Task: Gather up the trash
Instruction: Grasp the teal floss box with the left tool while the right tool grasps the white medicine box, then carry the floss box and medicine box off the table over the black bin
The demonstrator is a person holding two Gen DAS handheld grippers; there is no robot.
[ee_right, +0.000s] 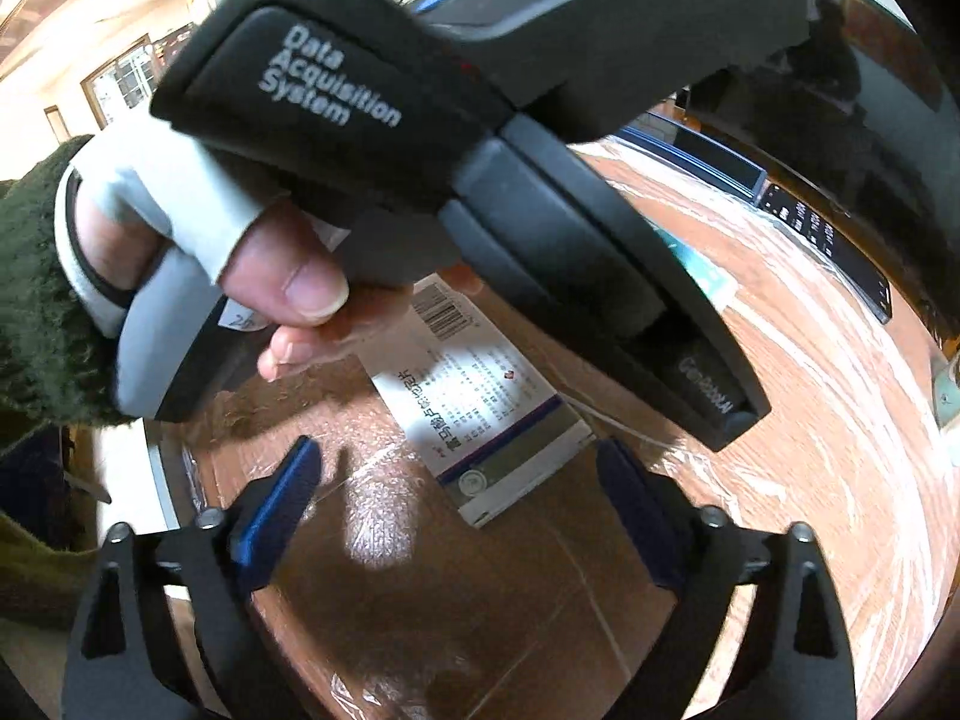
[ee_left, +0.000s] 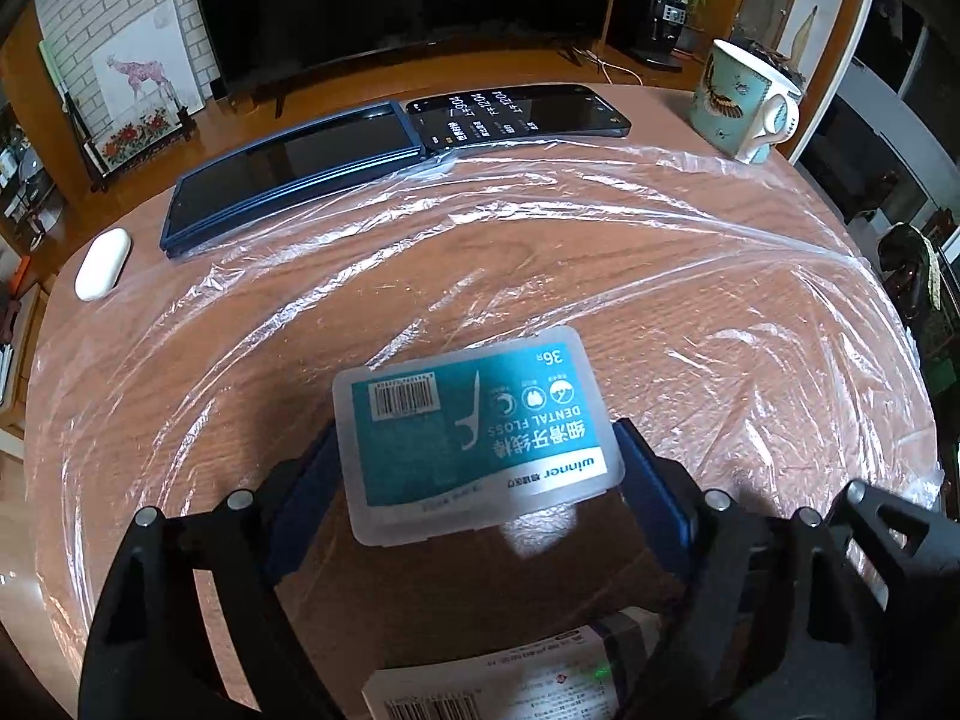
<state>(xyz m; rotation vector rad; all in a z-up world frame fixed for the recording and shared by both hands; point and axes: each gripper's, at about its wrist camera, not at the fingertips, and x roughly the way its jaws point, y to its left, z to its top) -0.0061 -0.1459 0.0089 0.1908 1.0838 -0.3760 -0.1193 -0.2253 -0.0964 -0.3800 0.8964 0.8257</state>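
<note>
floss box (ee_left: 477, 435): 1, clear w/ teal label, clamped betw. left gripper (ee_left: 477, 468) fingers, above table (ee_left: 540, 276)
med box (ee_right: 480, 402): 1, flat on table, beside floss box
right gripper (ee_right: 456, 480): fingers apart, holding nothing, over med box
left hand (ee_right: 240, 252): right view only
room: phone (ee_left: 522, 114), tablet (ee_left: 294, 168), mug (ee_left: 744, 102) along far edge

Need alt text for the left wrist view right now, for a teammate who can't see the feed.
The left gripper is shut on a clear dental floss box with a teal label, held above a wooden table covered in clear plastic film. Beyond lie a white earbud case, a dark tablet, a lit phone and a teal mug.
</note>
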